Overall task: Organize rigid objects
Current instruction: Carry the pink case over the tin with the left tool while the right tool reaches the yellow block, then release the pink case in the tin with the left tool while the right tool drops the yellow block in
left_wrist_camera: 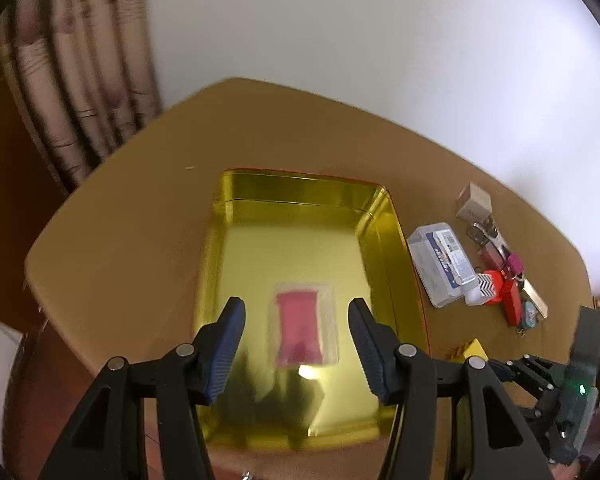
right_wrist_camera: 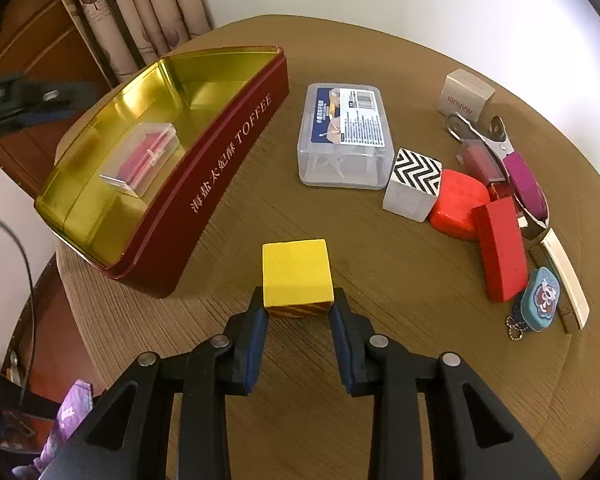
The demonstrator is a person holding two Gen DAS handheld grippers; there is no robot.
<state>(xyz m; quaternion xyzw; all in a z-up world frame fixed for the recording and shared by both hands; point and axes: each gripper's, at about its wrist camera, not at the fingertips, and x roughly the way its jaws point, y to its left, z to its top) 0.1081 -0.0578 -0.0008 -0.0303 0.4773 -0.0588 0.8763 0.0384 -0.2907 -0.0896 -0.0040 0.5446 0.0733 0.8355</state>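
- The cube [right_wrist_camera: 296, 272] sits on the table [right_wrist_camera: 380, 360] between the right gripper [right_wrist_camera: 299, 312] pads.
- The toffee tin [right_wrist_camera: 204, 168] lies ahead-left of it, a clear case [right_wrist_camera: 144, 156] inside.
- The lidded plastic box [right_wrist_camera: 346, 136] lies ahead.
- The zigzag block [right_wrist_camera: 414, 184] and small clutter lie ahead-right.

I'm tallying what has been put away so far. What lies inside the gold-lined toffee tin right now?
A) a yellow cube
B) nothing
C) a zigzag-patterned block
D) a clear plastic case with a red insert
D: only the clear plastic case with a red insert lies on the floor of the gold-lined toffee tin; the yellow cube is outside it on the table.
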